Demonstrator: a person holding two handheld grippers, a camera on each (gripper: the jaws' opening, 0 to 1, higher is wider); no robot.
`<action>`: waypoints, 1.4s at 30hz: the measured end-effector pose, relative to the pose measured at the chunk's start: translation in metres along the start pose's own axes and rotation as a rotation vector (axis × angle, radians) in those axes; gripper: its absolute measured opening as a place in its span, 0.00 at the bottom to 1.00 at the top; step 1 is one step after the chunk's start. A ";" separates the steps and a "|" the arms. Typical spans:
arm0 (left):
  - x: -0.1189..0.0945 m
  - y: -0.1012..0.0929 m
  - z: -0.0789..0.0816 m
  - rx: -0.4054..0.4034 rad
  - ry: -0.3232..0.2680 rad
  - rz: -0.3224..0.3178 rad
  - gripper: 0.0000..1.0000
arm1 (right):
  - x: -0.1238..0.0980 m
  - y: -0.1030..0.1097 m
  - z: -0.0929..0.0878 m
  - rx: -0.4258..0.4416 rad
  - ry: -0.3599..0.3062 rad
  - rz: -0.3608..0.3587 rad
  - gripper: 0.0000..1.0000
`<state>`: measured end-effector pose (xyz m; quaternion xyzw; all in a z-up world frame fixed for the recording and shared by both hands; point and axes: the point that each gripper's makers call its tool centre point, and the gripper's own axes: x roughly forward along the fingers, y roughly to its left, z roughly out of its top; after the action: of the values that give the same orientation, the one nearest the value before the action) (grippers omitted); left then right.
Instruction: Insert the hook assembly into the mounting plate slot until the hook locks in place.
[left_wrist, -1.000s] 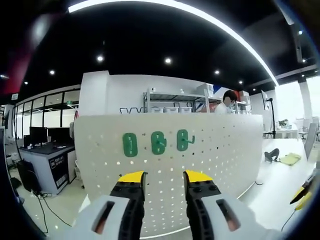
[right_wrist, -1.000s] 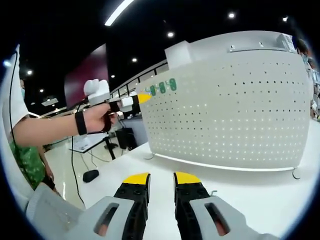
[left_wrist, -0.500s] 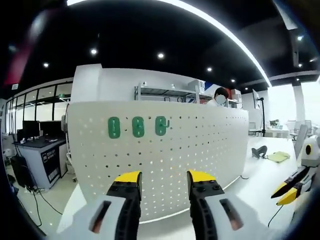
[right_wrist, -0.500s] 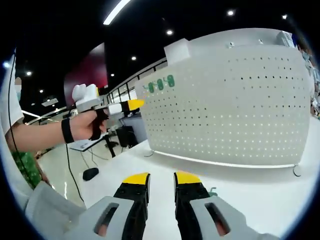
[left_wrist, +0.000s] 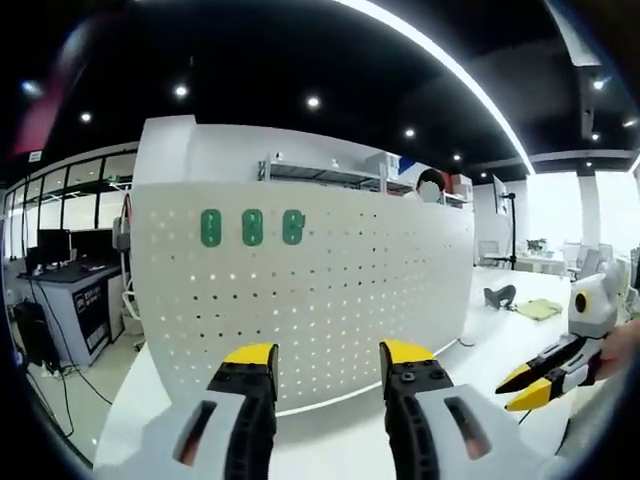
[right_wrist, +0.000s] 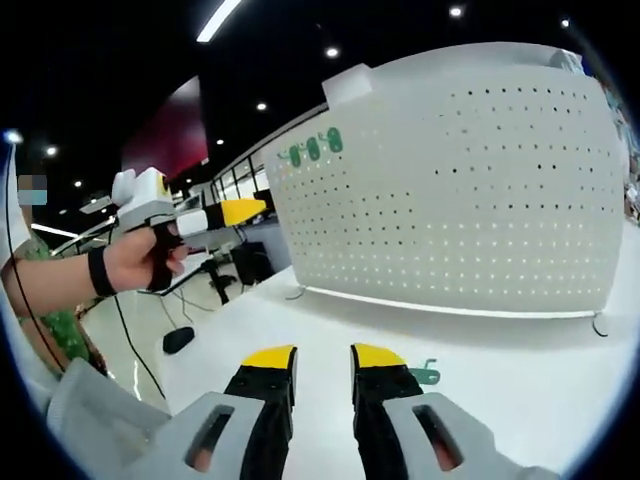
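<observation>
a: where is the hook (right_wrist: 425, 375) right now?

b: a small green hook lies flat on the white counter (right_wrist: 560, 390), just beyond the right gripper (right_wrist: 324, 357) and a little to the right of its fingers. it is near the foot of the pegboard (right_wrist: 470, 190) but apart from it.

a: and the plates it goes into?

b: three green plates (left_wrist: 251, 227) sit in a row high on the pegboard, toward its upper left corner. one seems to carry a hook already, though it is too small to be sure.

a: what are the grippers doing?

b: the right gripper's fingers are slightly parted and hold nothing. the left gripper (left_wrist: 325, 358) faces the pegboard with its fingers parted wider, also empty. a hand (right_wrist: 140, 262) grips its handle.

a: what could go wrong?

b: i judge the hook is small and flat, so fingers closing off-centre could push it across the smooth counter instead of lifting it. the slot is narrow and high up, so a tilted hook might jam before it locks. pressing hard could rock the free-standing pegboard on its feet.

a: how much room is there?

b: bare counter stretches in front of the pegboard. the counter's edge drops to the floor on the left, by the left gripper. a cable (right_wrist: 125, 330) trails there and could snag.
</observation>
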<state>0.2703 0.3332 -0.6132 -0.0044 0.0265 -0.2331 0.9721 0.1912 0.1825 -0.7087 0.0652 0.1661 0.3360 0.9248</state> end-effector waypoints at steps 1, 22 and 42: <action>-0.002 -0.002 -0.001 0.000 -0.003 -0.001 0.42 | 0.001 -0.001 -0.001 0.001 0.002 -0.002 0.22; -0.033 -0.031 -0.015 -0.012 0.017 -0.055 0.57 | 0.014 -0.033 -0.023 0.042 0.071 -0.095 0.28; -0.060 -0.030 -0.032 -0.010 0.070 -0.040 0.60 | 0.038 -0.065 -0.052 0.093 0.172 -0.183 0.33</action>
<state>0.2013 0.3335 -0.6411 -0.0015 0.0618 -0.2522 0.9657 0.2391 0.1579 -0.7829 0.0633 0.2655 0.2465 0.9299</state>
